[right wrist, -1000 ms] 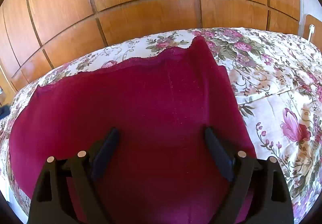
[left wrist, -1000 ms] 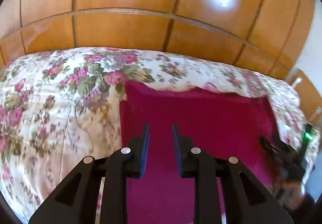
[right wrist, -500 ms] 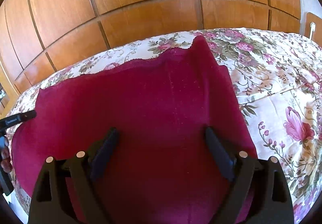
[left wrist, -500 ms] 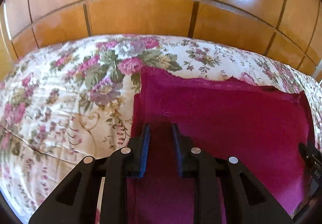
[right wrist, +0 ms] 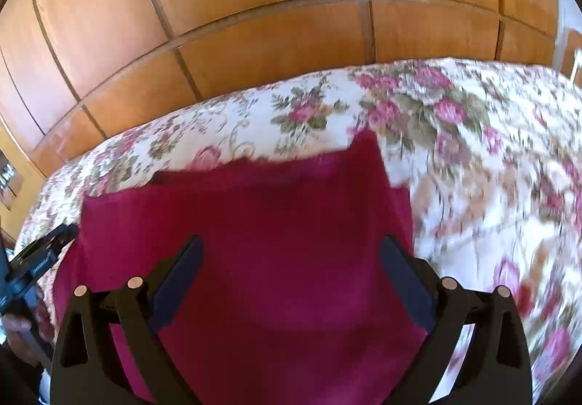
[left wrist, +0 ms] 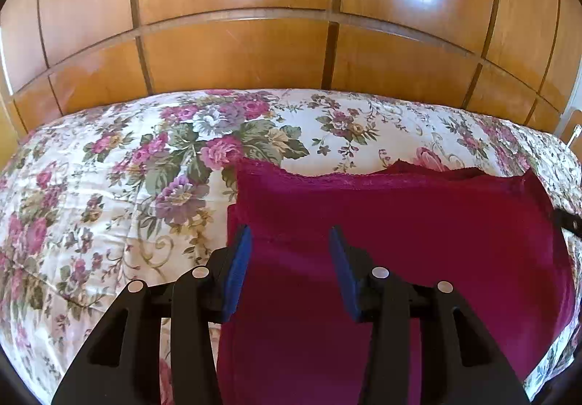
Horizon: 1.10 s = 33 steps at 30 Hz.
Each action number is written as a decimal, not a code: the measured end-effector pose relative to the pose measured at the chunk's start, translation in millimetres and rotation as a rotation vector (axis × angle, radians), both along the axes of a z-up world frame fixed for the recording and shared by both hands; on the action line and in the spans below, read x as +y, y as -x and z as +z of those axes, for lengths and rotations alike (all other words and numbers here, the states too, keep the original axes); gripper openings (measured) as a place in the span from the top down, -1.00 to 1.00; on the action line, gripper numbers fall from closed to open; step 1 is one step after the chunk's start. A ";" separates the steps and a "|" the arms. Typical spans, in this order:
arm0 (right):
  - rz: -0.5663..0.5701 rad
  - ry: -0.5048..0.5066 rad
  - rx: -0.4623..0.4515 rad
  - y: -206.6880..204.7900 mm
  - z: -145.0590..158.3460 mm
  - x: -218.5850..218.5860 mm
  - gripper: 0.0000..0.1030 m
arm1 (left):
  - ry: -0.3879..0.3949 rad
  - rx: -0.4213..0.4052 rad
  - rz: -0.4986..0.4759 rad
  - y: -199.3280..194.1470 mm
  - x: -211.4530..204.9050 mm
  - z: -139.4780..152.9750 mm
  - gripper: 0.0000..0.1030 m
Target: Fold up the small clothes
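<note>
Your left gripper [left wrist: 289, 245] and right gripper [right wrist: 289, 252] both have jaws open, empty, over the crimson knit cloth [left wrist: 418, 234] lying flat on the floral-quilted bed [left wrist: 109, 187].

Wooden panelling [left wrist: 236, 52] closes off the floral bedspread's [left wrist: 109, 194] far edge.

Crimson cloth [left wrist: 400, 241], cream-and-pink floral bedspread [left wrist: 109, 187], orange-brown wooden panels [left wrist: 236, 56]

Floral bedspread [left wrist: 109, 194] before glossy wooden panelled wardrobe [left wrist: 236, 56].
</note>
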State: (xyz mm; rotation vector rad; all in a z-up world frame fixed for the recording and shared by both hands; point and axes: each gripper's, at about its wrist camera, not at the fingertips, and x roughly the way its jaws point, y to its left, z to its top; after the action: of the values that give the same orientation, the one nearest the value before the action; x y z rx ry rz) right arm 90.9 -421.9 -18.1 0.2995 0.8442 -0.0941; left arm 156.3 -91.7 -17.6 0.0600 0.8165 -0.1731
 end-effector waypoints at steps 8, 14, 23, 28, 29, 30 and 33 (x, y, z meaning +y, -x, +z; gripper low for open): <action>-0.030 -0.031 0.098 -50.1 -32.0 -33.0 -0.88 | -0.037 0.025 0.002 -19.2 -2.9 -14.7 0.15; -0.123 -0.128 0.142 -61.8 -64.6 -63.8 -0.93 | -0.053 0.049 0.008 -29.5 -1.5 -38.1 0.05; -0.073 -0.198 0.152 -42.1 -48.8 -70.4 -0.94 | 0.040 0.080 0.006 -33.8 11.0 -43.3 0.00; -0.031 -0.334 0.125 7.6 -39.9 -80.3 -0.94 | 0.084 0.084 0.017 -18.2 24.1 -26.8 0.00; -0.026 -0.378 0.124 23.1 -43.6 -82.5 -0.94 | 0.096 0.079 0.013 -10.9 27.6 -22.6 0.00; -0.024 -0.401 0.125 28.5 -45.3 -81.3 -0.93 | 0.105 0.073 0.008 -4.8 30.1 -19.5 0.00; 0.003 -0.465 0.113 53.9 -52.6 -72.3 -0.84 | 0.146 0.048 -0.019 22.3 37.6 -8.4 0.00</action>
State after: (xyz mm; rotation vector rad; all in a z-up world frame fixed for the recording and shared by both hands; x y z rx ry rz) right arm 37.0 -494.2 -70.7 0.7345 0.9742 0.0914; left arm 134.1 -54.1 -26.0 -0.0739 0.8492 -0.2526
